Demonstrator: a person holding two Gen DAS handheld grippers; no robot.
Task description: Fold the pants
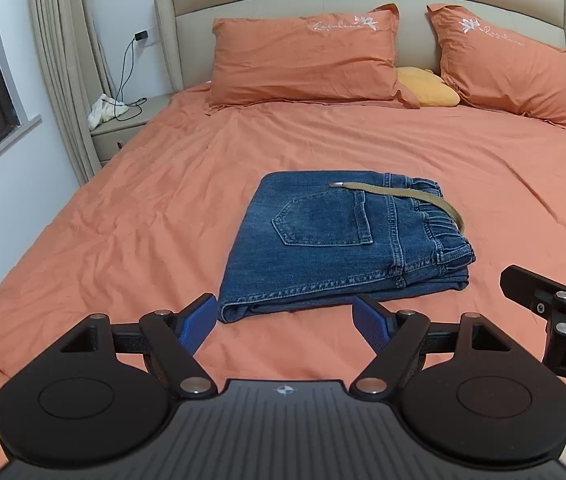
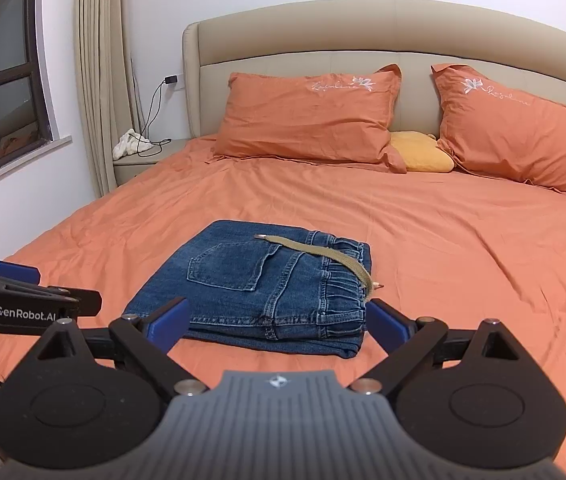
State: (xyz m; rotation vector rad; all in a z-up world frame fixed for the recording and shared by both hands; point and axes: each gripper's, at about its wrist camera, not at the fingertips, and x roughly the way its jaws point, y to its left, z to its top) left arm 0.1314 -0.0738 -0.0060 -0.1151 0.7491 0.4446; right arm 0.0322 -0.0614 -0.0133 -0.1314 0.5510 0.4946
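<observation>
Pants sit mid-bed on the orange sheet, already a compact multi-layer stack, back pocket up, waistband on the right. Tan belt lies loose across the top. Left gripper and right gripper both have jaws spread wide, holding nothing, just short of the near edge. I judge folding essentially done. Next, if anything: tuck the belt, square the edges, then pull both grippers back.
</observation>
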